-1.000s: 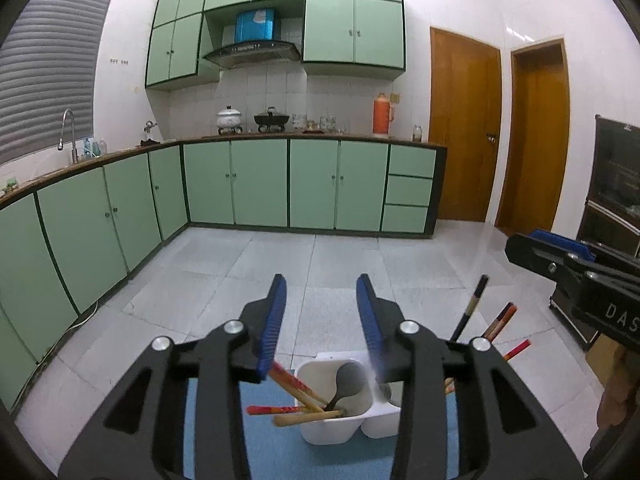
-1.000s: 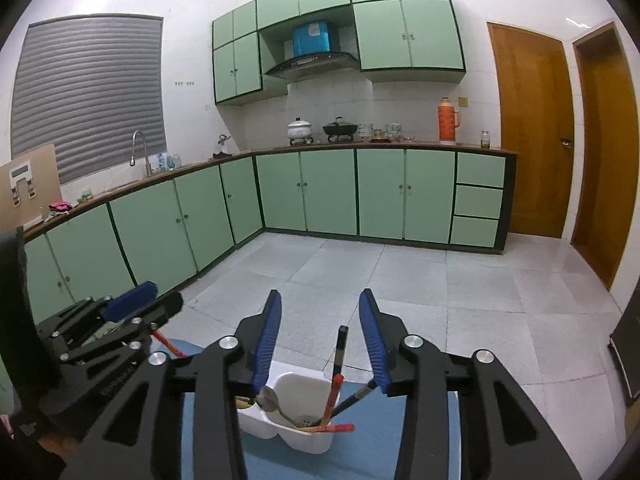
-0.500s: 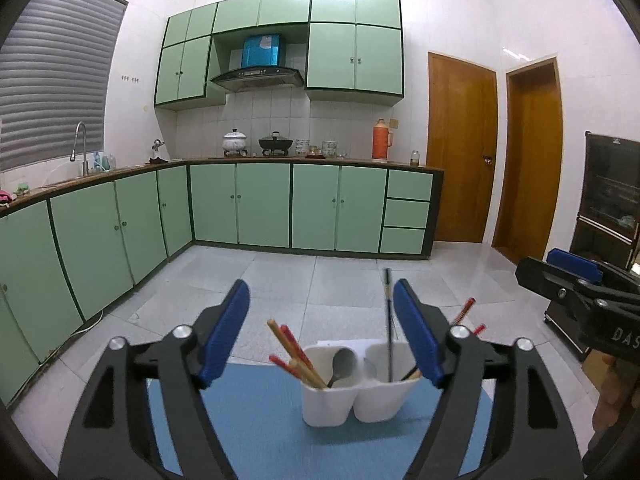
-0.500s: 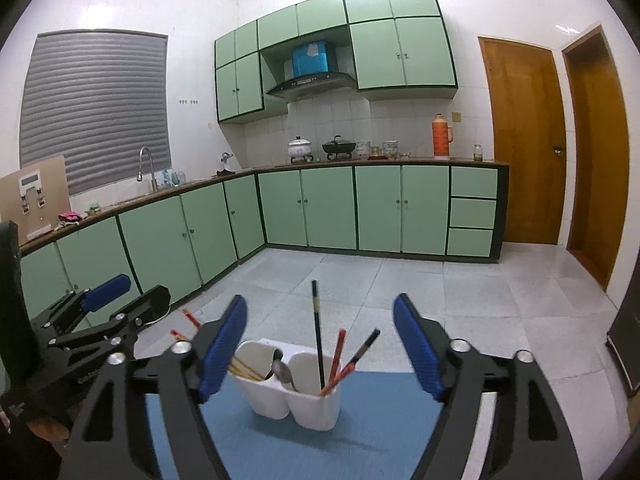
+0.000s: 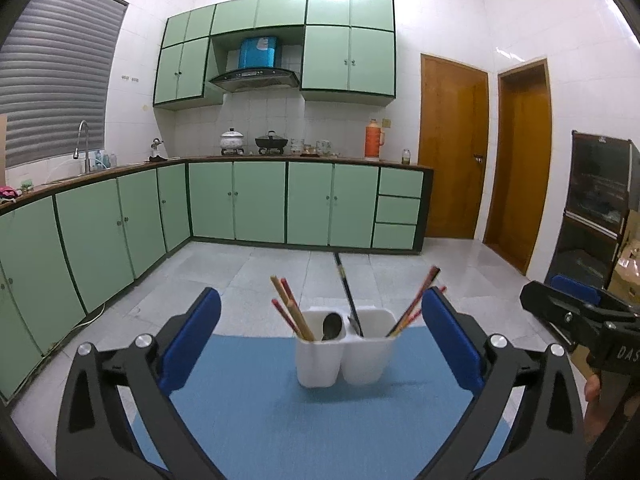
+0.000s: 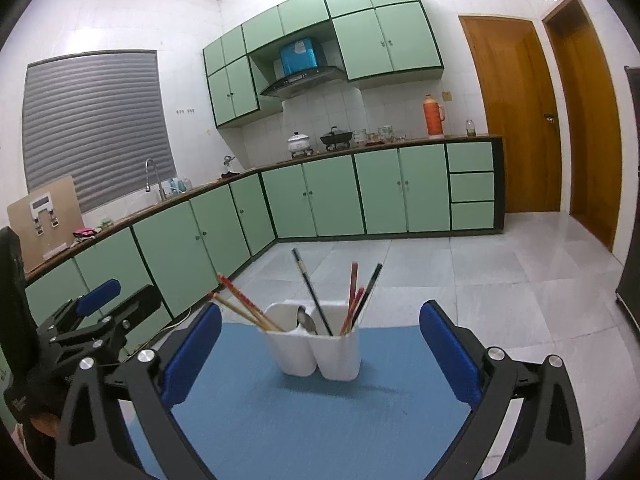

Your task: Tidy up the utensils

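A green-cabinet kitchen lies behind a blue mat (image 5: 320,420). Near the mat's far edge stands a white two-cup utensil holder (image 5: 345,350): wooden chopsticks (image 5: 289,308) and a spoon (image 5: 331,326) in its left cup, dark and red chopsticks (image 5: 416,304) in its right. The left gripper (image 5: 320,338) and right gripper (image 6: 320,342) each gape wide and empty, well short of it. Everything looks sorted; withdrawing straight back would avoid tipping it.
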The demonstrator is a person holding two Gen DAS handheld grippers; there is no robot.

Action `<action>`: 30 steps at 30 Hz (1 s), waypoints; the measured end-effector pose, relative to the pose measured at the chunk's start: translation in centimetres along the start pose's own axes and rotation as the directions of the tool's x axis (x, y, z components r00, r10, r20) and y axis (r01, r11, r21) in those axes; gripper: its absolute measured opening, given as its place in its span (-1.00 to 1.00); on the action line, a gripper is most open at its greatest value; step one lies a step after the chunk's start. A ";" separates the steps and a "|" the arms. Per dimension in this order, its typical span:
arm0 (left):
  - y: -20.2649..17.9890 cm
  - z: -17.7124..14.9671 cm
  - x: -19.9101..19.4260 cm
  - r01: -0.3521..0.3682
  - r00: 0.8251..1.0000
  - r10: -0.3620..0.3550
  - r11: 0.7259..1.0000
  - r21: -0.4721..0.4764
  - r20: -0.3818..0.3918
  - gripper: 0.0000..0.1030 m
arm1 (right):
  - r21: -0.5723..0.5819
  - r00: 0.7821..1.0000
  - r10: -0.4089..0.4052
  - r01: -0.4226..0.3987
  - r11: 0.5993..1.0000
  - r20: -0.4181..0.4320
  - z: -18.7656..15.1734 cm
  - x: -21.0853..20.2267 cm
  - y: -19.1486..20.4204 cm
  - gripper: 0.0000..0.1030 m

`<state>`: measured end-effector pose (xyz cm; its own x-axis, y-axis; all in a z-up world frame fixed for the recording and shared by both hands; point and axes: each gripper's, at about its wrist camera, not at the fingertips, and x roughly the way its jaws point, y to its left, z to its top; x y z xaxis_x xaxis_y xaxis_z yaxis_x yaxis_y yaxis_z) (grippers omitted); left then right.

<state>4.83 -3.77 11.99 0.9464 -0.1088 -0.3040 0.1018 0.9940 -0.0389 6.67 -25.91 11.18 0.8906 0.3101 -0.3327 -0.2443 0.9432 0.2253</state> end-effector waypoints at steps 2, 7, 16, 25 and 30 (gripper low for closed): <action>-0.1 -0.4 -0.6 -0.001 1.000 0.001 1.000 0.008 -0.005 0.89 | -0.002 1.000 0.003 -0.003 1.000 -0.006 -0.4 -0.5 0.2 0.89; -0.3 -1.4 -2.4 -0.009 1.000 0.009 1.000 0.029 -0.006 0.89 | -0.017 1.000 0.007 -0.007 1.000 -0.011 -1.2 -2.0 0.8 0.89; -0.4 -2.8 -4.5 0.017 0.999 -0.016 1.000 0.026 -0.050 0.89 | -0.049 1.000 0.001 -0.003 0.999 -0.027 -2.6 -4.0 1.9 0.89; -0.3 -4.0 -5.3 0.017 0.996 -0.015 1.000 0.017 -0.093 0.89 | -0.086 0.998 -0.011 0.006 0.996 -0.061 -4.5 -4.7 2.9 0.89; -0.8 -4.6 -5.7 0.021 0.994 -0.018 0.999 0.025 -0.107 0.89 | -0.087 0.997 -0.010 0.003 0.996 -0.078 -5.2 -4.7 3.1 0.89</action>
<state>-2.08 -3.93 9.41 0.9060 -0.1271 -0.4037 0.1296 0.9913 -0.0212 -0.29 -23.85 8.74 0.8601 0.3093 -0.4057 -0.2740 0.9509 0.1441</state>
